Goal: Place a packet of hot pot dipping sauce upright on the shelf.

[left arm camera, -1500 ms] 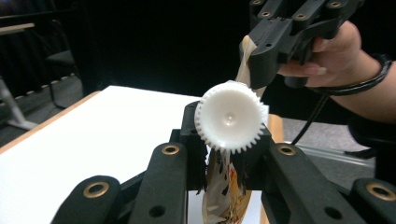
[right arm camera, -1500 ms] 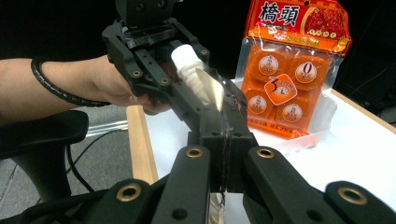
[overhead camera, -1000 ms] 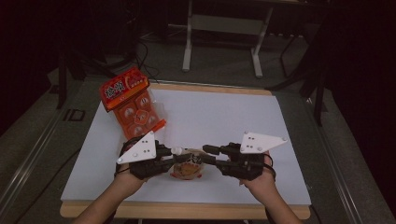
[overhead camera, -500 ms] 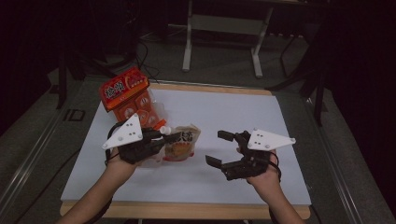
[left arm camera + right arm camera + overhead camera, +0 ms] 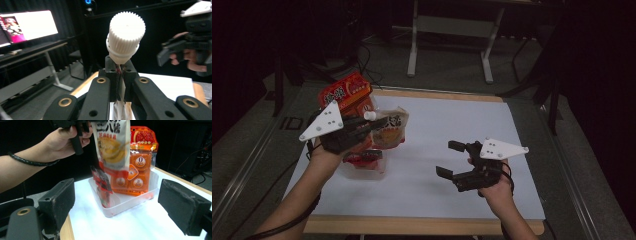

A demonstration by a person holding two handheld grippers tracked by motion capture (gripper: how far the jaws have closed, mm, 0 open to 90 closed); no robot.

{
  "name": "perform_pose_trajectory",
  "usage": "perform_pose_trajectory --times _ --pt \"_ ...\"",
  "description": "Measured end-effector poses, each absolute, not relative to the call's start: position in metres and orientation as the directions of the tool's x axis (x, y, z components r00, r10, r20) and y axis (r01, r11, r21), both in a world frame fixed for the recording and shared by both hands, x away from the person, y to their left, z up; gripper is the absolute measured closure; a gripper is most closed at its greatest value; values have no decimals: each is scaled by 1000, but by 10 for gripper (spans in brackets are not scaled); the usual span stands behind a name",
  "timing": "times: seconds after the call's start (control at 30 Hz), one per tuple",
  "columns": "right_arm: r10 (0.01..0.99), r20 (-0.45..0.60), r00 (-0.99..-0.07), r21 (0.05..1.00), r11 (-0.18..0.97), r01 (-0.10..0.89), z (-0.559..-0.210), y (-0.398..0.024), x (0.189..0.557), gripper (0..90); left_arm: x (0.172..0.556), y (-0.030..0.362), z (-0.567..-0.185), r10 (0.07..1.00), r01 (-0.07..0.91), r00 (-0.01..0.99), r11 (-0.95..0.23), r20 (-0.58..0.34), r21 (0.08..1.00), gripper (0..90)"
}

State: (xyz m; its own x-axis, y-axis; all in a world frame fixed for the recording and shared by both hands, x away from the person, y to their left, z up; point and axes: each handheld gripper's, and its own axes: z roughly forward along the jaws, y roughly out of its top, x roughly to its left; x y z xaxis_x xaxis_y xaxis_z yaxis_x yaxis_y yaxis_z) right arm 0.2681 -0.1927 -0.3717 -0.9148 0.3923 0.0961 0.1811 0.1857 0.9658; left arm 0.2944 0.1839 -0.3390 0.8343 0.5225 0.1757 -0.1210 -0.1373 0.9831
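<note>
Carrying a spouted sauce pouch [image 5: 389, 131] by the neck under its white cap [image 5: 126, 33], left gripper [image 5: 364, 125] clamped tight there, pouch hanging above the clear bin [image 5: 130, 203] beside the orange pack [image 5: 140, 162]. Right gripper [image 5: 451, 159] gapes wide, holding nothing. Advice: lower it upright, release once the base lands.

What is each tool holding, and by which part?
The left tool holds the spouted pouch by its neck, just under the white cap. The right tool stands open, holding nothing.
</note>
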Motion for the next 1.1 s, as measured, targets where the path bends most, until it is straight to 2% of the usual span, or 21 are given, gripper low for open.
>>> perform_pose_trajectory --times 0.3,0.6,1.1 --pt "394 98 -914 967 181 181 -375 -197 270 143 318 210 -345 510 -119 842 -139 174 983 877" --pt "411 95 -906 962 196 190 -382 -202 275 143 333 226 -369 511 -60 848 -166 138 984 877" --pt "393 126 -911 950 216 224 -393 -201 278 146 336 240 -401 452 -8 886 -204 101 979 876"
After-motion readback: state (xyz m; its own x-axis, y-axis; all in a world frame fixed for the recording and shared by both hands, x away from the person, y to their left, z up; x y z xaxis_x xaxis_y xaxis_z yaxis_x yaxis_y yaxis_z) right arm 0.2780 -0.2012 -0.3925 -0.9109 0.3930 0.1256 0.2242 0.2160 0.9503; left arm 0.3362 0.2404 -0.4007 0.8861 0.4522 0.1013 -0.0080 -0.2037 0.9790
